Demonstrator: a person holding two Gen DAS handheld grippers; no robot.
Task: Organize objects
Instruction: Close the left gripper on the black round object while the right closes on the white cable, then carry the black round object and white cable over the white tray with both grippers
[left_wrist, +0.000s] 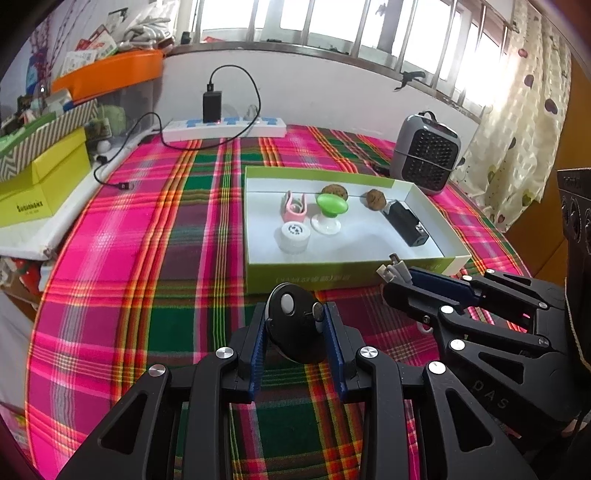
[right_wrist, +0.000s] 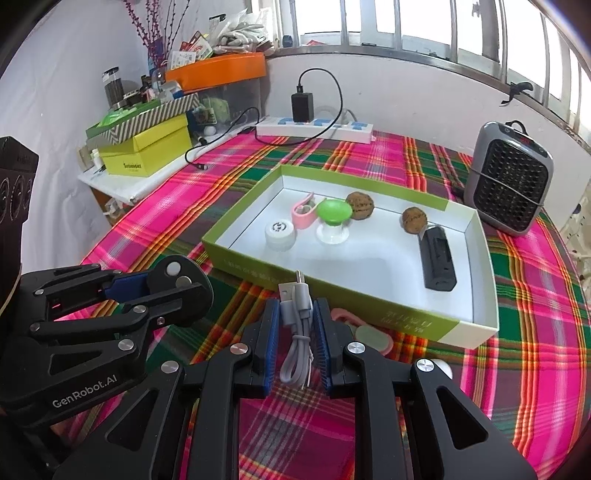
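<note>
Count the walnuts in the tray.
2. One walnut sits toward the far wall of the tray, just behind the green suction knob. The other walnut lies further right, at the far end of the black device. None seem hidden.

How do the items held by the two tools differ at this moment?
The left tool grips a rigid black oval device with a white button; the right tool grips a limp, folded grey USB cable. The device is a single solid body, while the cable is looped, its plugs poking out forward. Both are clamped between blue pads, just short of the green-rimmed box.
</note>
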